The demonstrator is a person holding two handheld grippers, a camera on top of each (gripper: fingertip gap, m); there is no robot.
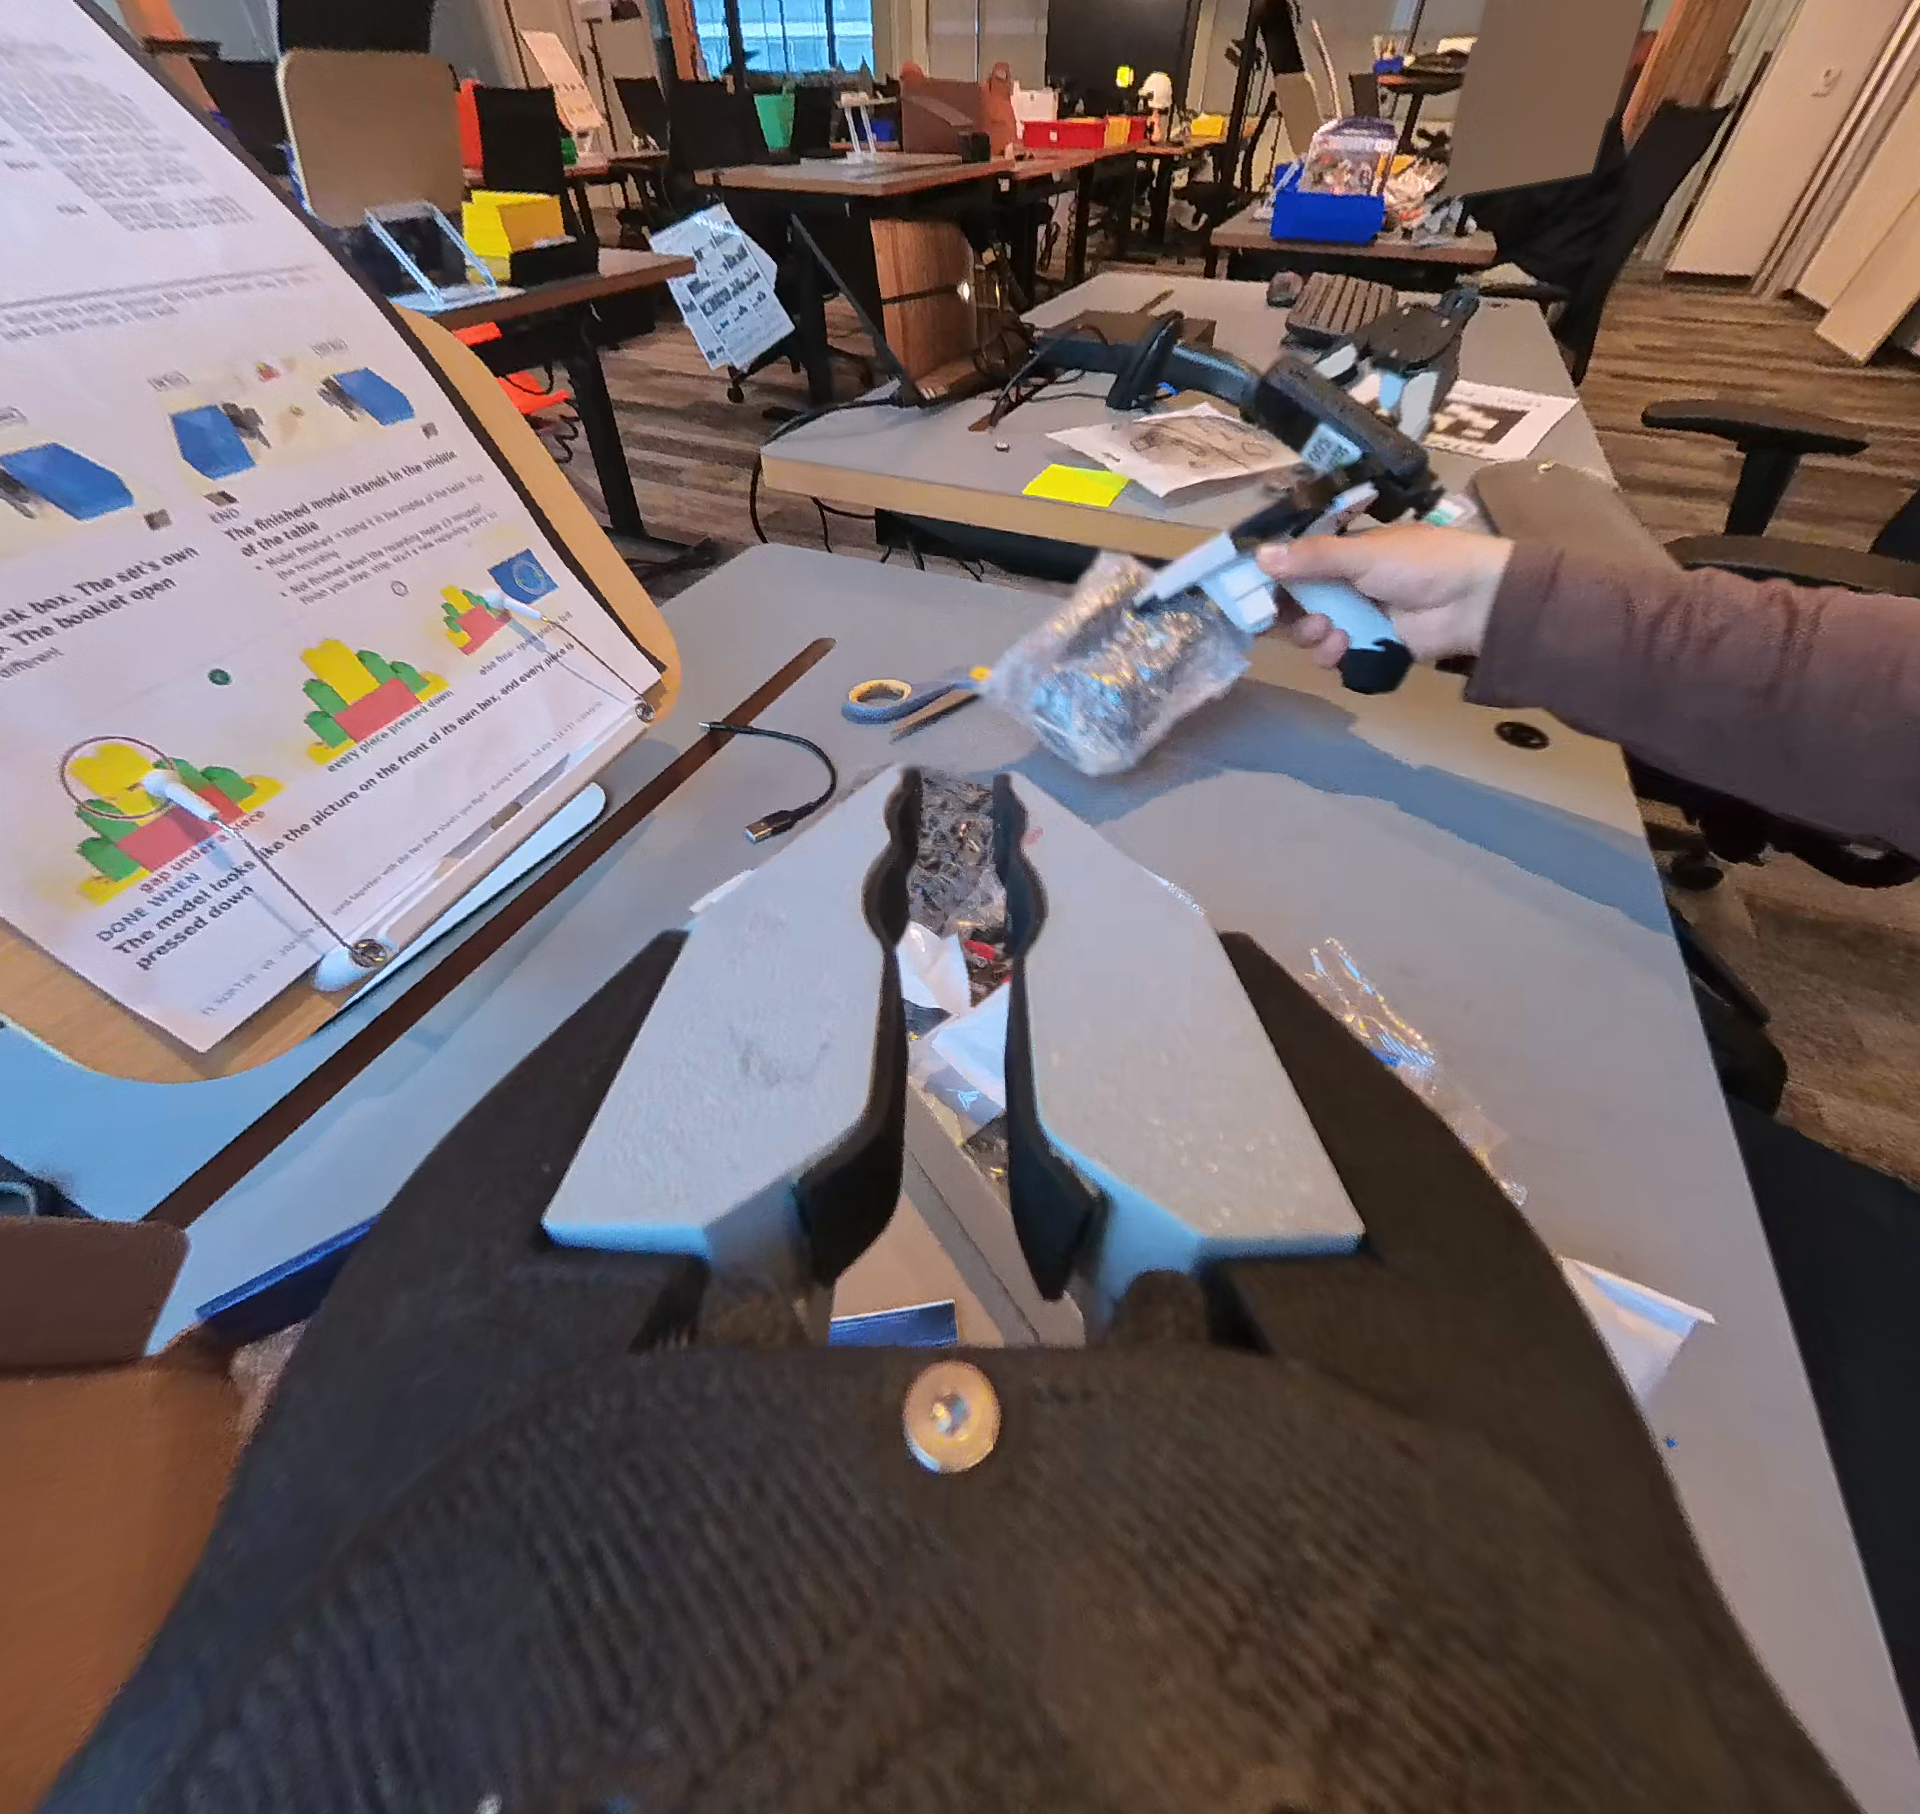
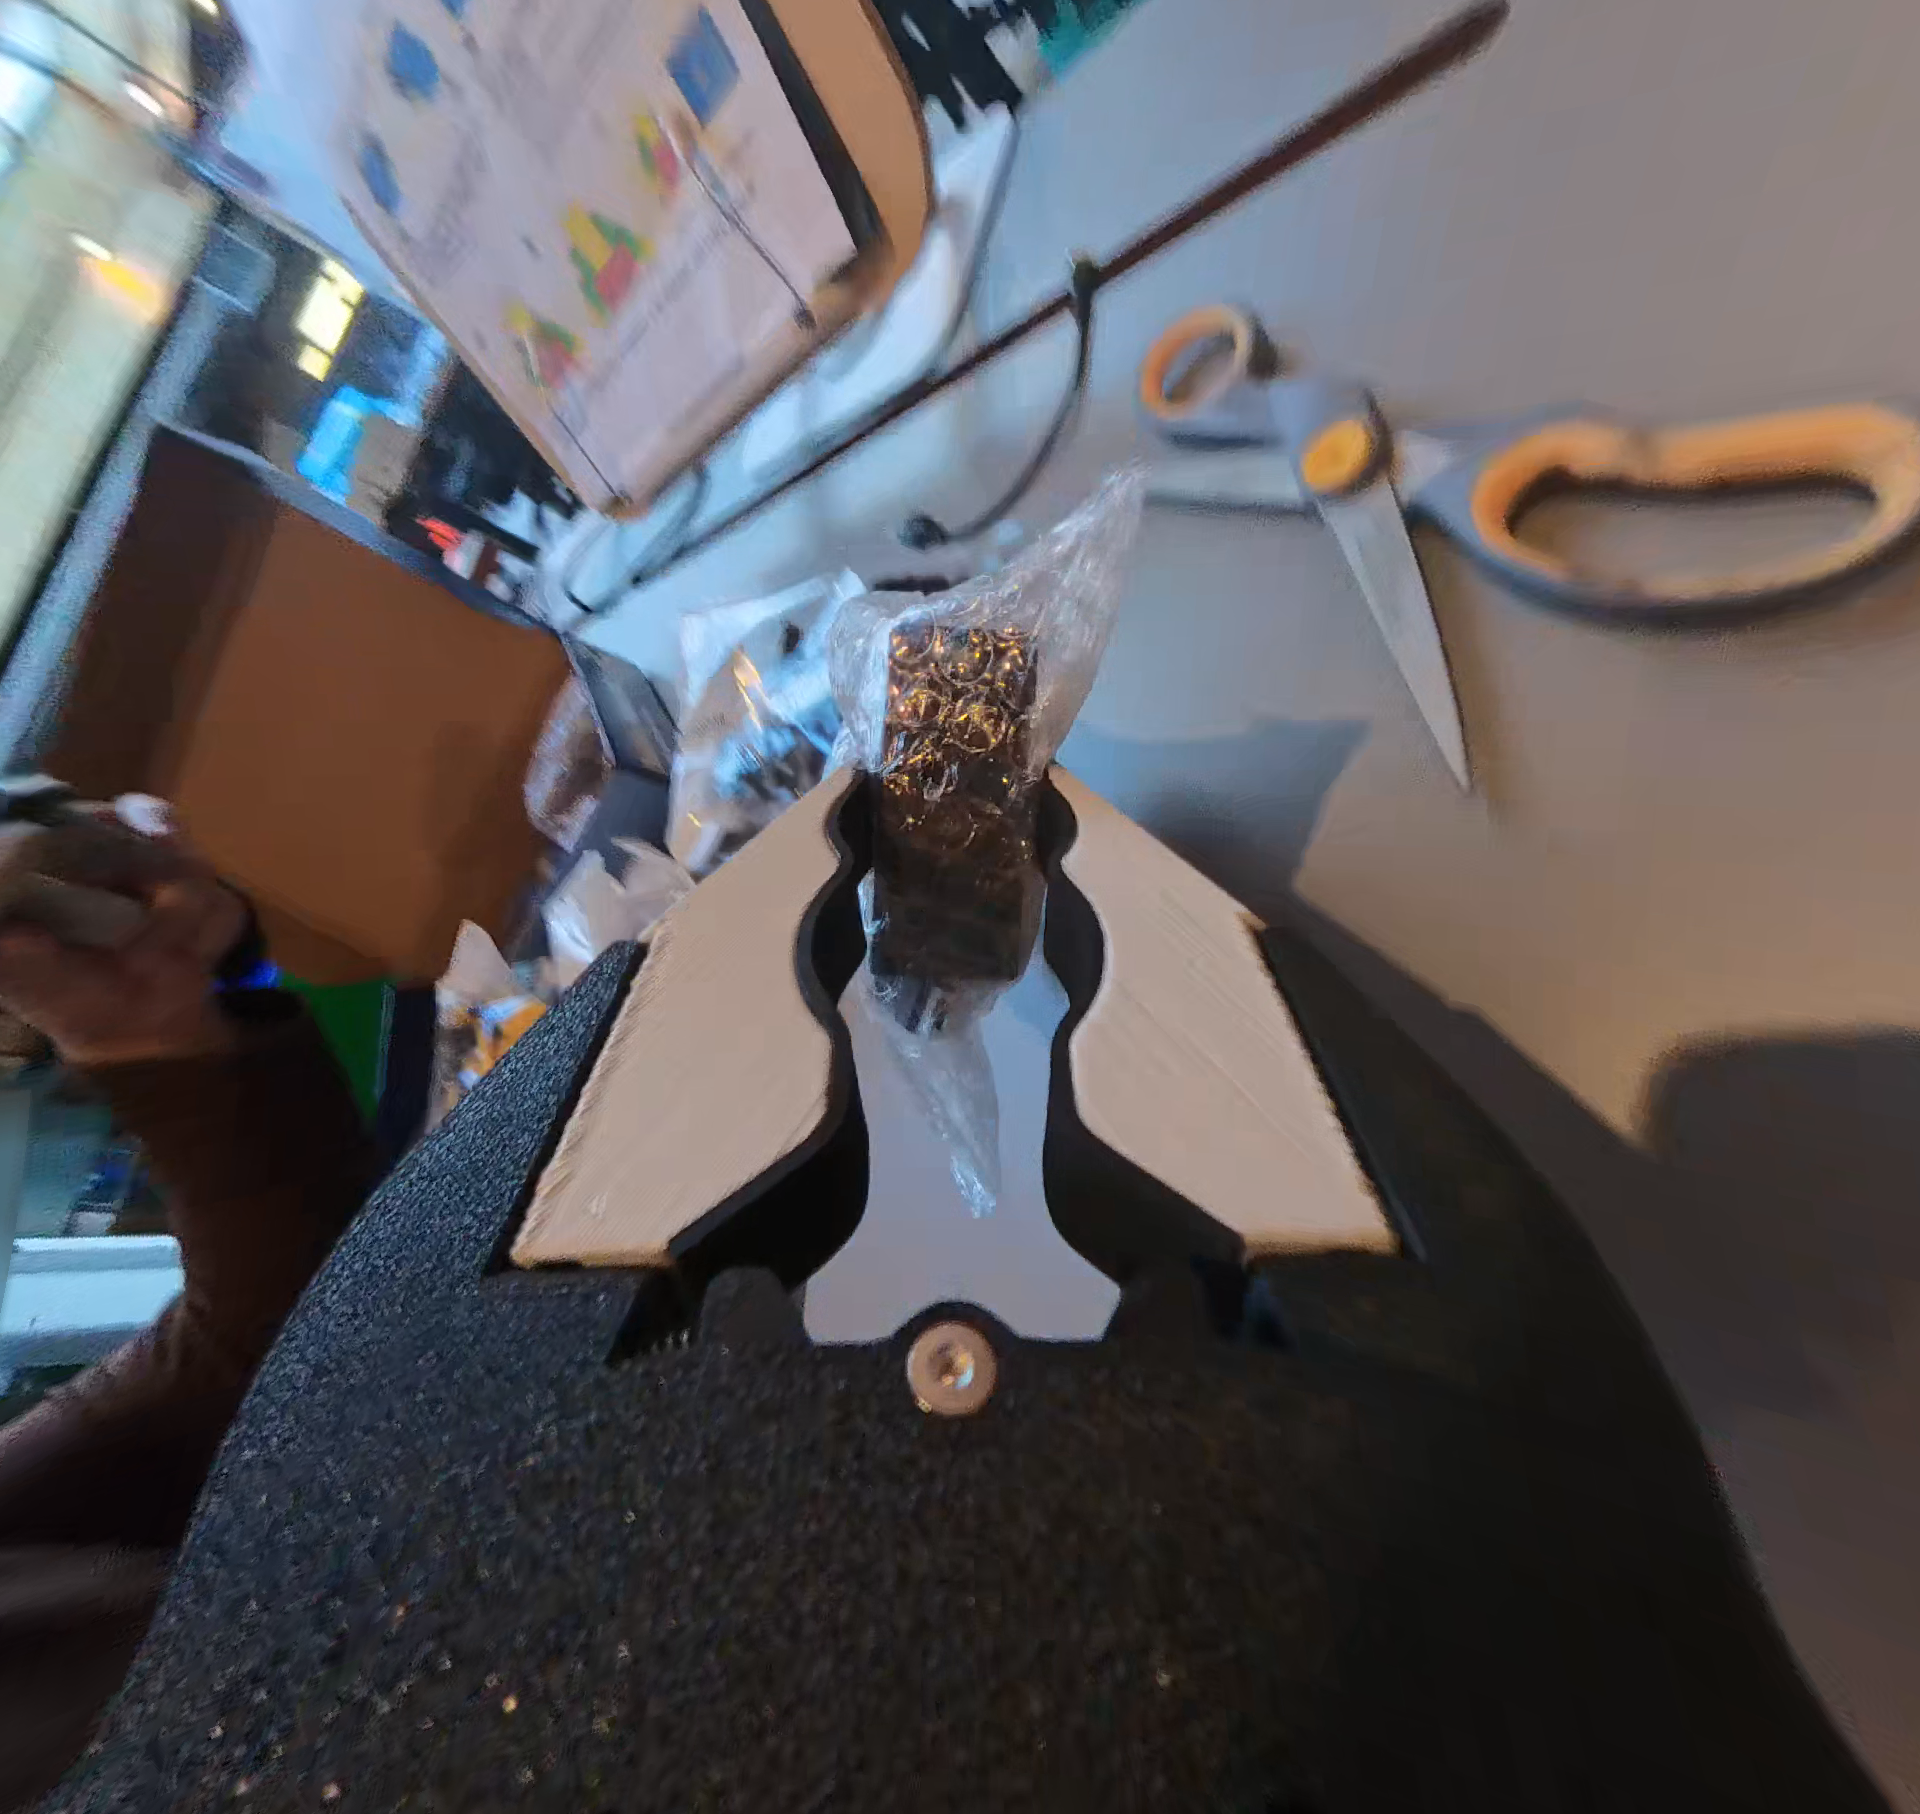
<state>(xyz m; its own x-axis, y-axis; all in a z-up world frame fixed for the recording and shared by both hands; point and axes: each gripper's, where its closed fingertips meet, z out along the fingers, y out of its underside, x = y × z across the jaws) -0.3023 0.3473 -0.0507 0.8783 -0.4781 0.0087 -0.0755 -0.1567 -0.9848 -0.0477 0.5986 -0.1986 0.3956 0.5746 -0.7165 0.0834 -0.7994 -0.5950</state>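
My right gripper [image 2: 951,788] is shut on a clear plastic bag [image 2: 956,684] of small dark pieces and holds it in the air above the grey table [image 2: 1558,154]. In the left wrist view the same gripper [image 1: 1164,592], in a person's hand, holds the bag [image 1: 1117,678] above the table's far part. My left gripper [image 1: 956,793] hovers low over the table [image 1: 1299,829], its jaws a narrow gap apart with nothing between them. Through the gap I see more clear bags of small parts [image 1: 951,891] lying below.
Grey and orange scissors [image 1: 914,699] lie behind the held bag and show in the right wrist view [image 2: 1455,497]. A black USB cable [image 1: 790,788] lies by a wooden stand with a printed sheet [image 1: 260,621]. A cardboard box [image 1: 94,1452] is at the near left. Loose clear bags [image 1: 1392,1047] lie to the right. The left gripper's tips are roughly 40 cm from the right gripper's.
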